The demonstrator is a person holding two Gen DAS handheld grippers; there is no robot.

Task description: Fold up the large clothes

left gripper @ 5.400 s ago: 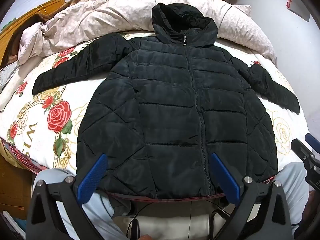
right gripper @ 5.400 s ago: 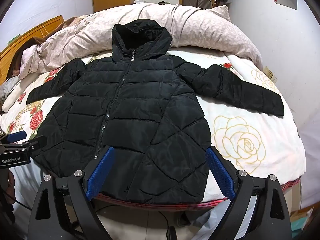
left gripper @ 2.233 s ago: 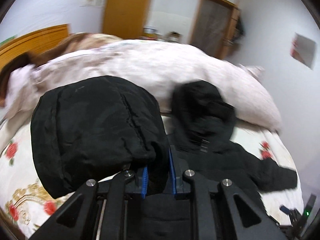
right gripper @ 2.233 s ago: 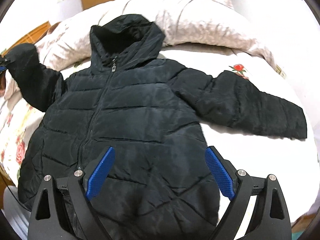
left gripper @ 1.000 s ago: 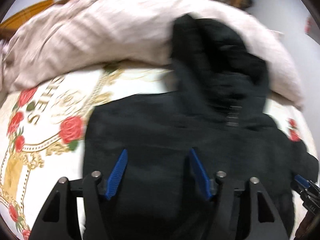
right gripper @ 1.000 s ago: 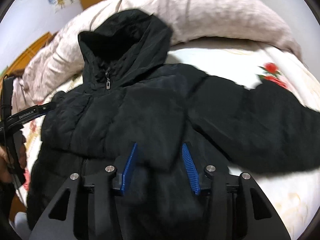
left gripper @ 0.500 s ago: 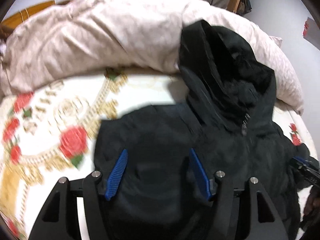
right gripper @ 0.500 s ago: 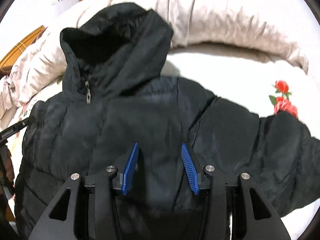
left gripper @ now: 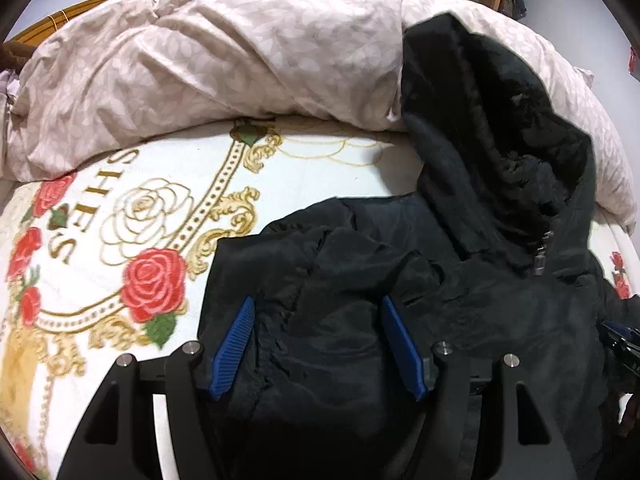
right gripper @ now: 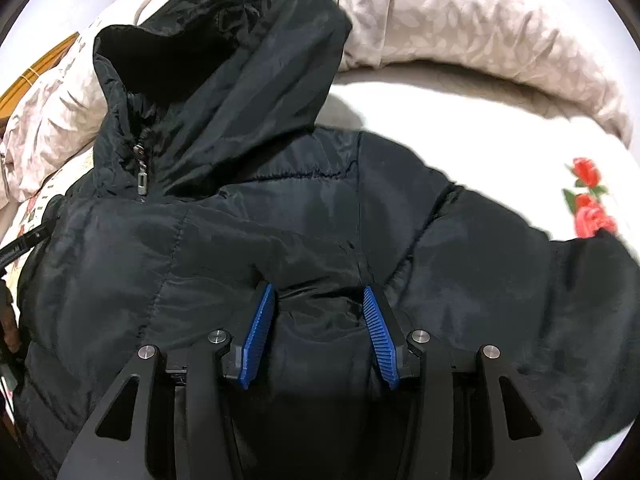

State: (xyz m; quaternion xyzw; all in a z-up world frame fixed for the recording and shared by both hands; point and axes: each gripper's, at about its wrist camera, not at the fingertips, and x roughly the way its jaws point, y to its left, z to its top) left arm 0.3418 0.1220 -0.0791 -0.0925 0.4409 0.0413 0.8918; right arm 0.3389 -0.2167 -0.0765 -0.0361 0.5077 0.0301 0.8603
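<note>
A black hooded puffer jacket (left gripper: 460, 292) lies front up on the bed; it also fills the right wrist view (right gripper: 248, 232). Its left sleeve is folded in across the chest. My left gripper (left gripper: 318, 316) is open, low over the folded sleeve near the left shoulder. My right gripper (right gripper: 318, 296) is open, its blue pads (right gripper: 376, 324) either side of a ridge of fabric at the right shoulder. The right sleeve (right gripper: 552, 292) lies stretched out to the right. The hood (right gripper: 224, 68) rests against the duvet.
A pale pink duvet (left gripper: 224, 64) is bunched along the far side of the bed. The bedsheet (left gripper: 132, 240) is white with red roses and gold scrolls. A wooden headboard (left gripper: 80, 12) is at far left. The other gripper shows at the left edge (right gripper: 24, 244).
The left gripper carried the left sleeve over onto the chest, let it go and stays open above it. The right gripper moved up to the right shoulder and narrowed its opening.
</note>
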